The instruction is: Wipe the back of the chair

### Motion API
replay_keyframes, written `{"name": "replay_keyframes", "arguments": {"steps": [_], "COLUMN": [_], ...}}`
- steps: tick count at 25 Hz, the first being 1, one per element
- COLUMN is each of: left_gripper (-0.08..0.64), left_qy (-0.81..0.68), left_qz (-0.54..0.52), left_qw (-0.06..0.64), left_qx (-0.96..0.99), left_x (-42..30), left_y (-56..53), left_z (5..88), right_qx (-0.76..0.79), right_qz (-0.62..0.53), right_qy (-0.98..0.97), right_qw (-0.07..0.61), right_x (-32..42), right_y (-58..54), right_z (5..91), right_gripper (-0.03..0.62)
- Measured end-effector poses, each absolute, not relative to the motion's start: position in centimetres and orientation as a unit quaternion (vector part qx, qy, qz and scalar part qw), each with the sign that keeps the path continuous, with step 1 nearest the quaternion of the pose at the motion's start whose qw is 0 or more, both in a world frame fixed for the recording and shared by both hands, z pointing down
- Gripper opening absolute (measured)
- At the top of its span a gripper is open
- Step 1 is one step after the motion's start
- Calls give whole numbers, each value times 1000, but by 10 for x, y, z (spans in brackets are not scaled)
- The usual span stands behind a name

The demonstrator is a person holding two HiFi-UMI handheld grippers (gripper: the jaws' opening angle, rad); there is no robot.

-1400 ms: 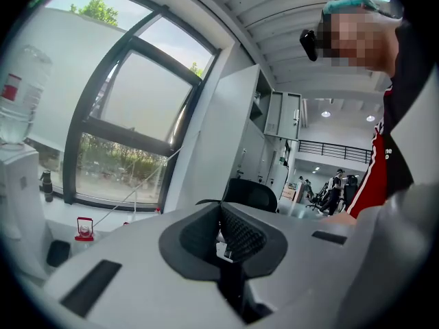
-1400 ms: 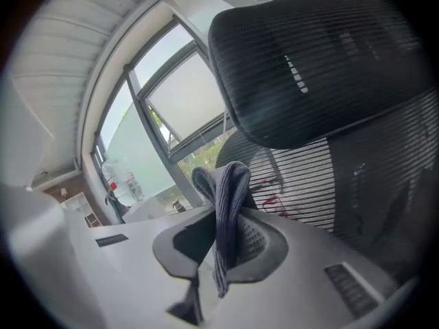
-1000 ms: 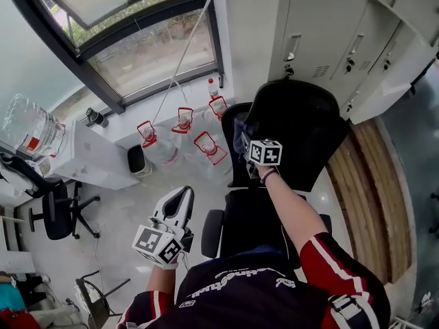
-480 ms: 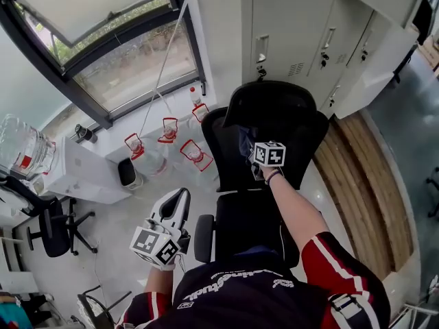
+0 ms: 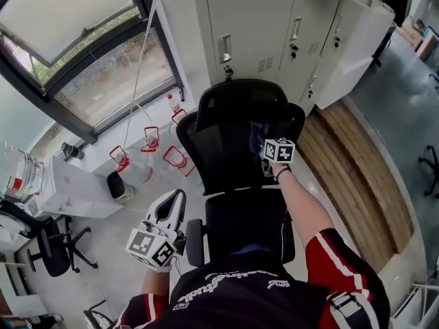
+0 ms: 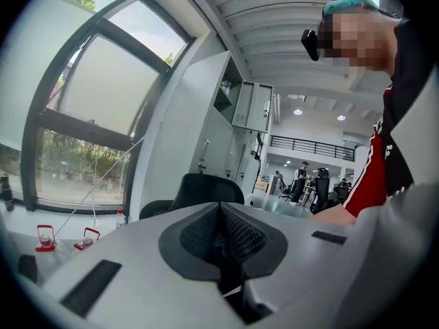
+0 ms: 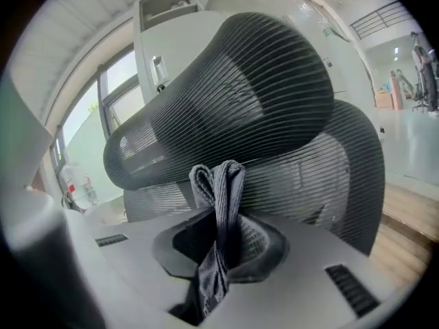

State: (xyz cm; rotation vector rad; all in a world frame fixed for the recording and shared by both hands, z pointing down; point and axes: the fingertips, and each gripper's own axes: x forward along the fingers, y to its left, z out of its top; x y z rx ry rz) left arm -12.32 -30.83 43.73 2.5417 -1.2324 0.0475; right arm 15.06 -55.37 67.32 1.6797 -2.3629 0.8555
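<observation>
Two grippers are at work, and the nearer one, the left gripper (image 5: 174, 201), hangs low over the pale floor (image 5: 130, 221), just left of the black mesh office chair (image 5: 226, 149). Its jaws are pressed together with nothing between them, tips aimed away from the person. On that side there is open floor between the chair's left armrest (image 5: 194, 233) and a white desk (image 5: 72, 187). A small black bin (image 5: 116, 184) and a cluster of clear water jugs with red handles (image 5: 151, 142) stand near the chair's far left corner, below the large dark-framed window (image 5: 75, 67). On the right, a band of wooden planking (image 5: 357, 177) runs alongside the chair. The person's right arm, in a red and black sleeve (image 5: 336, 266), stretches forward over the chair's black seat (image 5: 240, 218). It holds the right gripper (image 5: 266, 142) at the right side of the backrest (image 5: 219, 163), just below the curved headrest (image 5: 236, 101). That gripper's jaws are clamped on a folded grey cloth (image 7: 218, 197), which sticks up past the jaw tips close to the mesh where headrest and backrest meet; whether it touches the mesh cannot be told. Beyond the headrest, a row of pale grey metal lockers (image 5: 274, 26) stands near the chair, leaving little room there.
</observation>
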Motion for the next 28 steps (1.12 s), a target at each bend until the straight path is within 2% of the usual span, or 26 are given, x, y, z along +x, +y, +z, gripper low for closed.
{"name": "replay_keyframes", "arguments": {"steps": [10, 17, 22, 28], "left_gripper": [26, 26, 26, 26], "left_qy": [-427, -439, -450, -463], "left_qz": [21, 17, 5, -19], "left_qw": [158, 155, 152, 149], "left_qx": [890, 885, 880, 874], "left_x": [-110, -117, -127, -142], "left_y": [-296, -278, -260, -237], "left_z": [438, 435, 432, 428], "right_qx": [620, 690, 710, 707], "right_qz": [247, 248, 248, 219], "right_qy": [-738, -676, -655, -667], "right_qw": [95, 78, 77, 84], "right_x": [278, 345, 355, 322], "right_y": [-542, -524, -504, -482], "right_z": [674, 666, 667, 656], "right_gripper": [52, 52, 52, 52]}}
